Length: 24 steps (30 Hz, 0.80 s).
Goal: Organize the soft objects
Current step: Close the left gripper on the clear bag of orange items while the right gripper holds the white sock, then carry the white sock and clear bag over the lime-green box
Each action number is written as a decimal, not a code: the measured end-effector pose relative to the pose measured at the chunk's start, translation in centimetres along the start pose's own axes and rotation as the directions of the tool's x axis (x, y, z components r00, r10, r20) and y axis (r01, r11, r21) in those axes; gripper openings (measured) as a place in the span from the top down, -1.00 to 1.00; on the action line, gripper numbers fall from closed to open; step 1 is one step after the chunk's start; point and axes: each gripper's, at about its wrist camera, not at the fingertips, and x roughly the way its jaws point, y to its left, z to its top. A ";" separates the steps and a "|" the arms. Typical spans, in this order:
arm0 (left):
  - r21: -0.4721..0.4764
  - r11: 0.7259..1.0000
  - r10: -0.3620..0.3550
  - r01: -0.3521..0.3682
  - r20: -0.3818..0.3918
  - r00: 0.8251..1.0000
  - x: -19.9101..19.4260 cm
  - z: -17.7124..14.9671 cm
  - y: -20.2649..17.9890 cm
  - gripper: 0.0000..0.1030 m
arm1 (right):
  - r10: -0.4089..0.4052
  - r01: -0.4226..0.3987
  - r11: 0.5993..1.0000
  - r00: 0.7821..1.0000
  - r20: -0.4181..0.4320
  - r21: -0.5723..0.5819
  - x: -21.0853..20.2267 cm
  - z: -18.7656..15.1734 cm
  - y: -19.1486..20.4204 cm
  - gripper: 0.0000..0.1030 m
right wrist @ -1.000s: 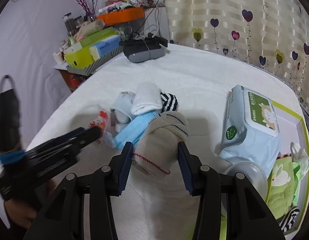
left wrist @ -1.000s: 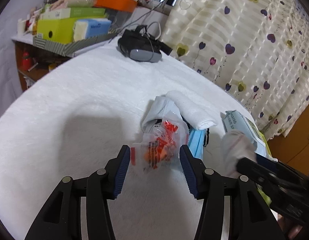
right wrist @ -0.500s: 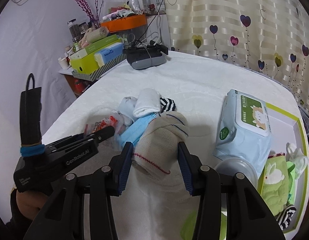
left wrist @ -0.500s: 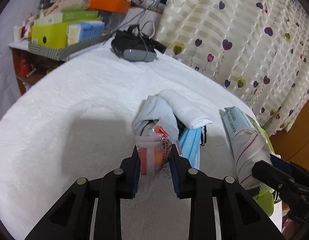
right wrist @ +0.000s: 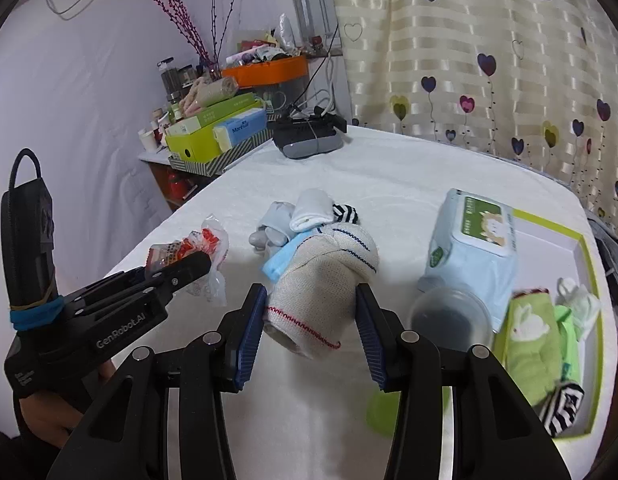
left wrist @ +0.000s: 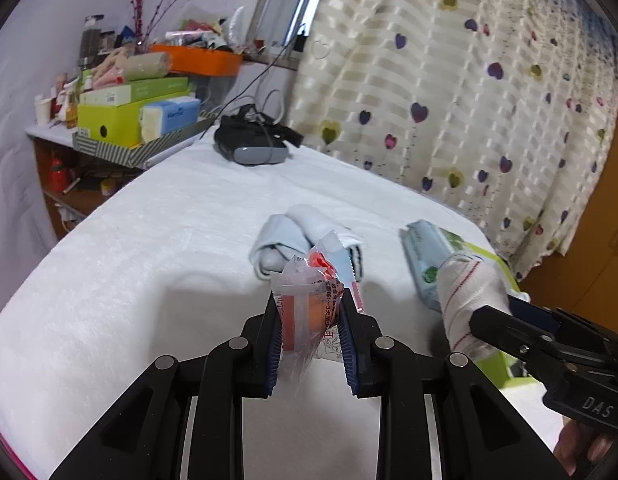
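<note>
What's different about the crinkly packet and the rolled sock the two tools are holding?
The packet is thin, clear plastic with orange and red inside; the rolled sock is thick beige knit with red and blue stitching. The left tool pinches the packet narrowly; the right tool spans the sock widely. Both are gripped above the white bed.

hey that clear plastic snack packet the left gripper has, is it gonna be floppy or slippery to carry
Probably floppy: the snack packet crumples and sags below the left gripper. Its glossy film may slip. It looks light, hanging clear of the white bedspread.

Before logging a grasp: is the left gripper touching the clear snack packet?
Touching. In the left wrist view the left gripper has both blue pads pressed against the clear snack packet, which sits pinched between them.
</note>
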 end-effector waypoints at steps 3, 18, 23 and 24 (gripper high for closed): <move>0.017 1.000 -0.022 0.021 0.006 1.000 -0.8 -0.3 -1.1 0.53 | -0.011 0.011 1.000 1.000 0.016 0.002 -1.2 -0.5 -0.2 0.11; 0.112 0.988 -0.103 0.101 0.010 0.995 -2.8 -1.1 -7.4 0.53 | -0.060 0.055 0.997 0.995 0.083 0.063 -6.4 -2.7 -3.6 0.11; 0.142 0.983 -0.119 0.117 0.000 0.993 -3.1 -1.5 -9.4 0.53 | -0.066 0.057 0.994 0.993 0.096 0.089 -7.6 -3.4 -4.8 0.11; 0.148 0.982 -0.121 0.119 -0.002 0.993 -3.1 -1.6 -9.7 0.53 | -0.066 0.057 0.994 0.993 0.098 0.094 -7.8 -3.5 -5.0 0.11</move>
